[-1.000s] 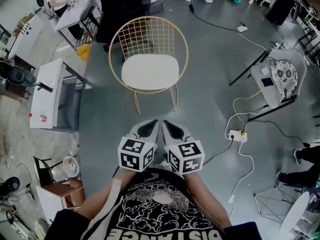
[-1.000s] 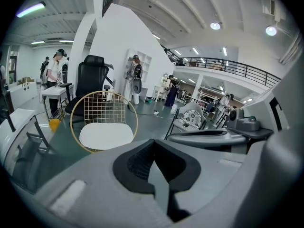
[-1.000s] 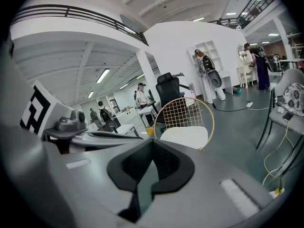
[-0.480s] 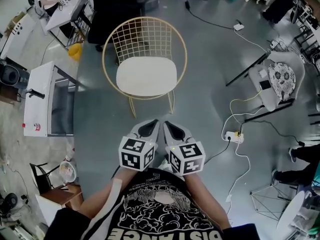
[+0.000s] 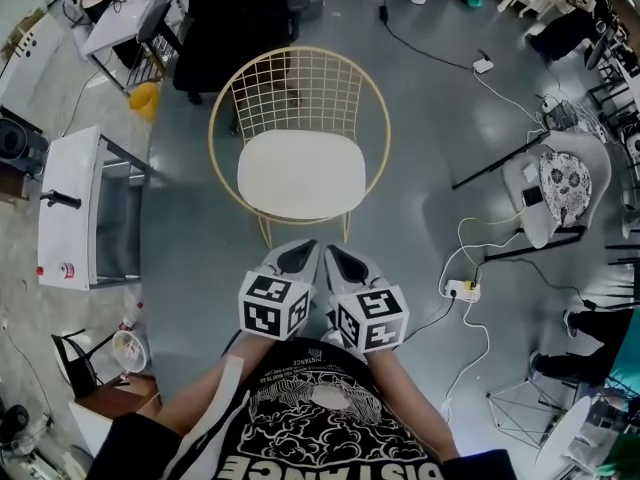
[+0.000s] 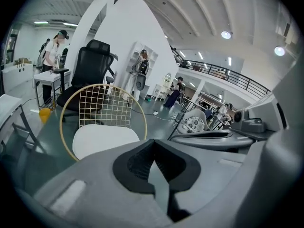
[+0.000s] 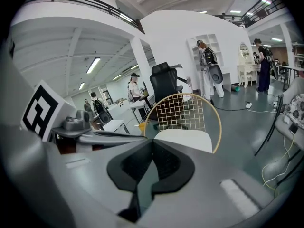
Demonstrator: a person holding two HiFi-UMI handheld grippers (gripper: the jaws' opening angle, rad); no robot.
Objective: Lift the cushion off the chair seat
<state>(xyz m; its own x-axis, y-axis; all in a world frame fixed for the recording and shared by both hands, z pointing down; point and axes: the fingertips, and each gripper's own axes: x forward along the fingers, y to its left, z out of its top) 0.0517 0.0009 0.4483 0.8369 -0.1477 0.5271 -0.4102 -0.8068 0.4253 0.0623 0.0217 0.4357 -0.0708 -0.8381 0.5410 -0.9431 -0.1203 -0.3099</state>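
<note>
A white cushion (image 5: 300, 174) lies flat on the seat of a gold wire chair (image 5: 298, 86), straight ahead of me. My left gripper (image 5: 297, 255) and right gripper (image 5: 341, 258) are held side by side, close to my chest. Both stop short of the chair's front edge, and both are shut with nothing between their pads. In the left gripper view, the left gripper (image 6: 153, 150) has the cushion (image 6: 104, 139) ahead to its left. From the right gripper (image 7: 152, 152), the cushion (image 7: 186, 138) lies just beyond, a little to the right.
A white cabinet (image 5: 88, 205) stands to the left, and a black office chair (image 5: 235, 13) behind the wire chair. A power strip (image 5: 462, 290) with trailing cables lies on the grey floor to the right, near a patterned chair (image 5: 565, 173). People stand far off.
The chair and cushion have drawn nearer and lower in the head view as I moved toward them. Both grippers stay shut and side by side.
</note>
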